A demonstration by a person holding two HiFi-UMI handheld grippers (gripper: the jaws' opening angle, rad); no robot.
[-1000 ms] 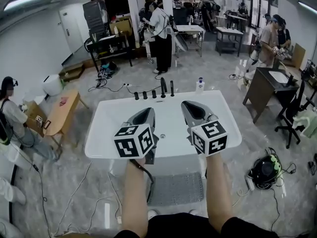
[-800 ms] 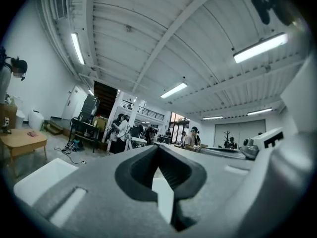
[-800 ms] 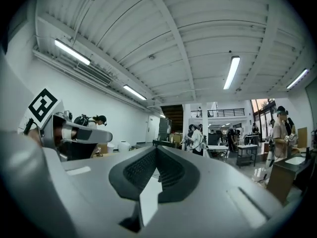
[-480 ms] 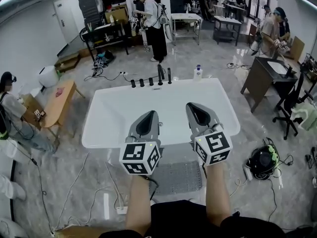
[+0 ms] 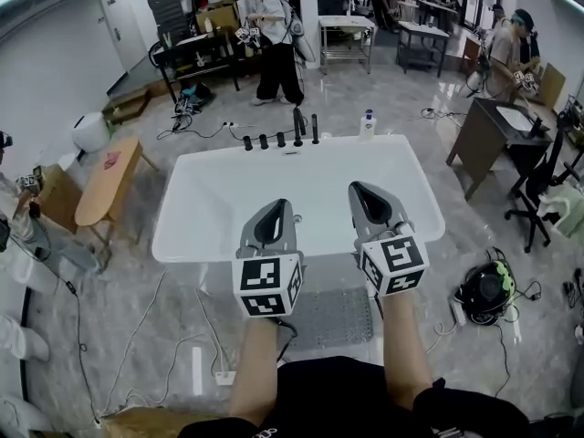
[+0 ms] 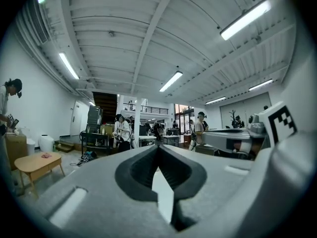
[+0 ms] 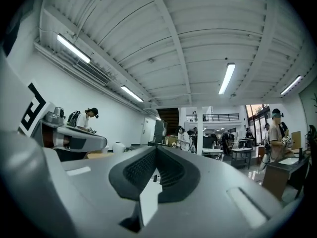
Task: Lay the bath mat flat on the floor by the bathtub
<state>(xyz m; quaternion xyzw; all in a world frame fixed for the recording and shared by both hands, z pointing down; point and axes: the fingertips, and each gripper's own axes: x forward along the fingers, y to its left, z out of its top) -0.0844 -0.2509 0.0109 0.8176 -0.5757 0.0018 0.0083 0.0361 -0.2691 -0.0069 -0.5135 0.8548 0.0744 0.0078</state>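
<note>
**A:** What are the two tools doing?

**B:** The left hand-held gripper (image 5: 276,206) has its jaws pressed together at the tips, with nothing between them. The right hand-held gripper (image 5: 360,190) is the same, jaws together and empty. Both point level, side by side but apart, out over the near rim of the white bathtub (image 5: 187,245).

**A:** And the bath mat?

**B:** The grey bath mat (image 5: 330,319) lies on the floor (image 5: 137,336), below and behind both hand-held grippers. It is on the person's side of the tub, close against the tub's near wall. Neither tool touches it.

**A:** Is it flat?

**B:** It looks flat, though the marker cubes (image 5: 267,286) and forearms (image 5: 251,372) cover its side edges, so I can't vouch for the corners.

**A:** Anything past the jaw tips?

**B:** Ahead of them is the tub's basin. On the far rim stands a row of dark faucet fittings (image 5: 298,128), and ahead of the right hand-held gripper there's a small bottle (image 5: 368,122) at that same rim. Further on, people stand among work benches.

**A:** And off to the sides?

**B:** Well out to the right of the right hand-held gripper, a round black and green object (image 5: 484,290) sits on the floor.
</note>
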